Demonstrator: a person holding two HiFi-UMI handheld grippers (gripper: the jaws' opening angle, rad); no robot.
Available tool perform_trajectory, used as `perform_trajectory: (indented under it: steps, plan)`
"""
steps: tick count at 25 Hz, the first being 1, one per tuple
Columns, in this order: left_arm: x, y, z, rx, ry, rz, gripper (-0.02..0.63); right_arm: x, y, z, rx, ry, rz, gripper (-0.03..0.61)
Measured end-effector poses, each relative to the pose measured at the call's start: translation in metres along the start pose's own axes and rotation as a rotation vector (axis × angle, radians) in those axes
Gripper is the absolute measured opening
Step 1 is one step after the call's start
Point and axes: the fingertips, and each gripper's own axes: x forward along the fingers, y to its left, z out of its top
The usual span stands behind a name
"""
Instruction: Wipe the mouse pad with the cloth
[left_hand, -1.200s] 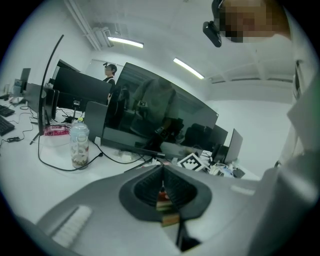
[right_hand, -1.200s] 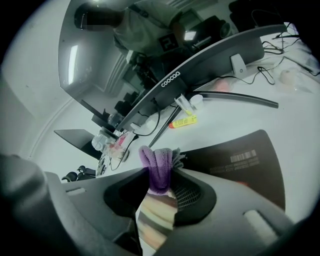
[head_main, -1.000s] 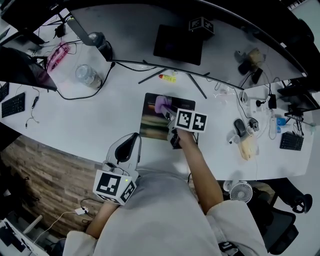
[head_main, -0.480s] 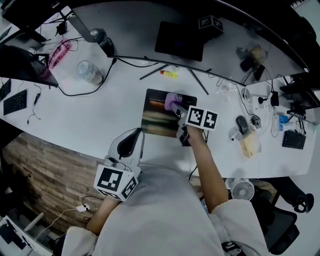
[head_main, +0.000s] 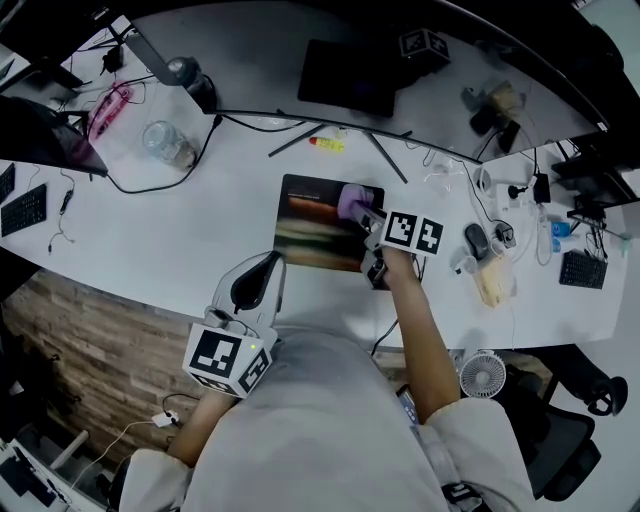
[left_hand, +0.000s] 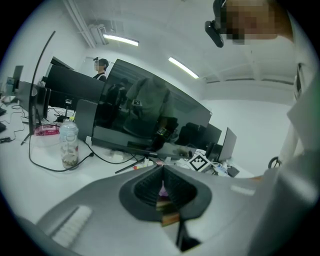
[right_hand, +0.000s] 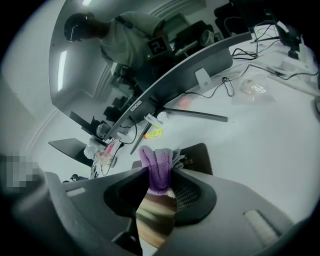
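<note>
White desk (head_main: 180, 235) runs below a curved monitor (right_hand: 105, 75), strewn with cables. On it, the right gripper (right_hand: 159, 176) has its 2 jaws clamped on a folded purple cloth (right_hand: 157, 165). The cloth's bunched end pokes out past the tips and sits on the mouse pad (head_main: 305, 235) near its far right corner. The left gripper (left_hand: 162, 186) hangs at the desk's near edge, jaws closed together with nothing between them, well apart from the pad. Wiping looks under way, with most of the pad lying to the left of the cloth. A next stroke would call for dragging the cloth leftward across the pad under steady downward pressure, without sliding the unheld pad.
</note>
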Motion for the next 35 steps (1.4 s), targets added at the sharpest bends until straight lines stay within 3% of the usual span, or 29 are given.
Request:
perform_trajectory:
  steps: [23,35]
  plan:
    - [0.0,0.0,-0.002,-0.027,-0.007,-0.009,0.0,-0.035,-0.036,0.006,0.021,-0.025,-0.061,0.133]
    - [-0.007,-0.006,0.001,-0.032,-0.034,-0.028,0.0,-0.06,-0.013,0.008,0.006,-0.067,0.001,0.124]
